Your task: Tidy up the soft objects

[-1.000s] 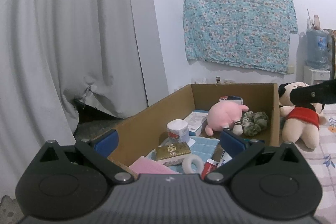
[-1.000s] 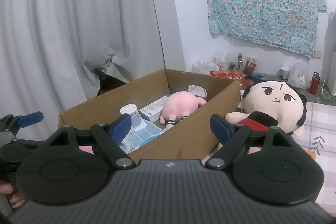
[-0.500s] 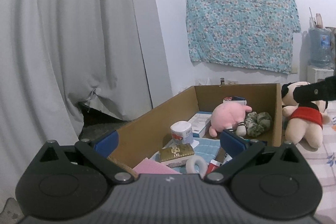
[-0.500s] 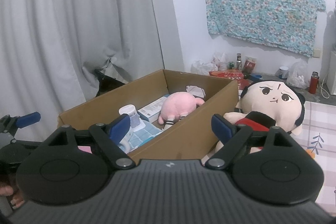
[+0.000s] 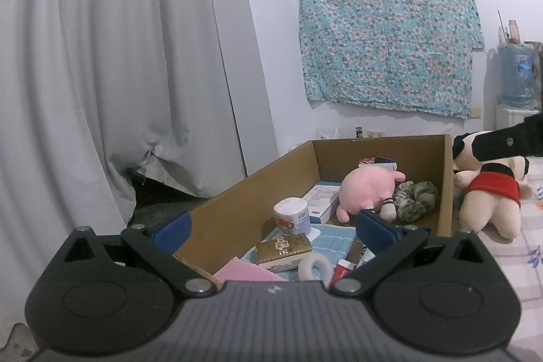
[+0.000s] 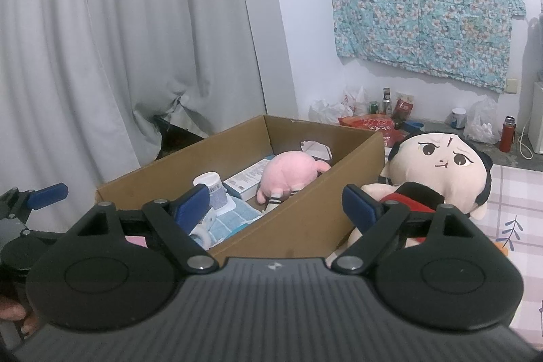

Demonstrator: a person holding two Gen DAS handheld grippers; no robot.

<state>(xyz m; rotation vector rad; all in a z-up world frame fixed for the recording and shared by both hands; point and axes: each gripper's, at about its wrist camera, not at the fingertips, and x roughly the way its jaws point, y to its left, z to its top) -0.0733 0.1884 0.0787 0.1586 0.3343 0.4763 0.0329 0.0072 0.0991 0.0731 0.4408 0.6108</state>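
A grey curtain [image 5: 101, 73] hangs left of a white wall [image 5: 278, 22] bearing floral cloth [image 5: 387, 33].

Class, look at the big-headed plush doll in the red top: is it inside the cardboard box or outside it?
Outside. The plush doll sits on the patterned sheet beside the cardboard box, against its outer wall; the pink plush lies inside.

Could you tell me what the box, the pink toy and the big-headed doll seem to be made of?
Box: corrugated cardboard by the look, matte brown with thin raw edges. Pink toy: plush fabric, soft and rounded, probably stuffed. Big-headed doll: plush too, with a smooth cream face, drawn-on features and a red cloth top.
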